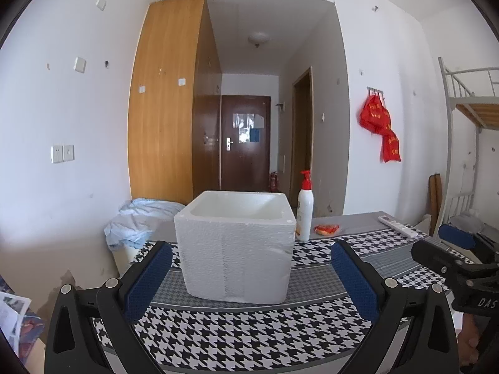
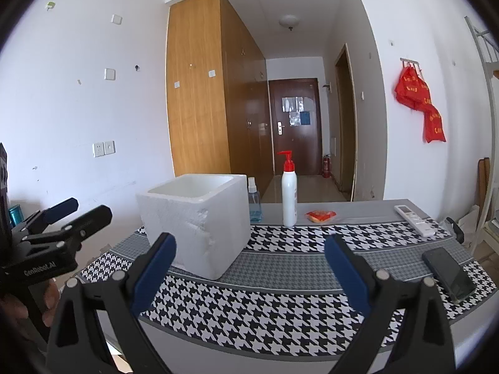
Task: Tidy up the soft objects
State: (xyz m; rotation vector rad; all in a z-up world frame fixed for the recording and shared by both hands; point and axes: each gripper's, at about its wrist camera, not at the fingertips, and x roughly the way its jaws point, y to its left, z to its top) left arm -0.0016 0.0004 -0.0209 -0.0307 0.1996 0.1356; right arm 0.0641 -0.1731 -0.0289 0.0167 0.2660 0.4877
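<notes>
Foam box (image 1: 237,246): centre frame, on table; open top, visible interior bare.
Left gripper (image 1: 249,275): jaws wide apart, holding nothing.
Right gripper (image 2: 249,271): likewise.
Table (image 2: 280,311): houndstooth cloth; pump bottle (image 2: 289,190), remote (image 2: 413,219), phone (image 2: 449,274).
Room: wardrobe (image 1: 168,99), upper left.

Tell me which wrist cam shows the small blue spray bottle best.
Right wrist view. The spray bottle stands there behind the foam box, between it and the pump bottle; its cap and blue liquid are visible, with its left edge cut off by the box. In the left wrist view the foam box hides it completely.
</notes>
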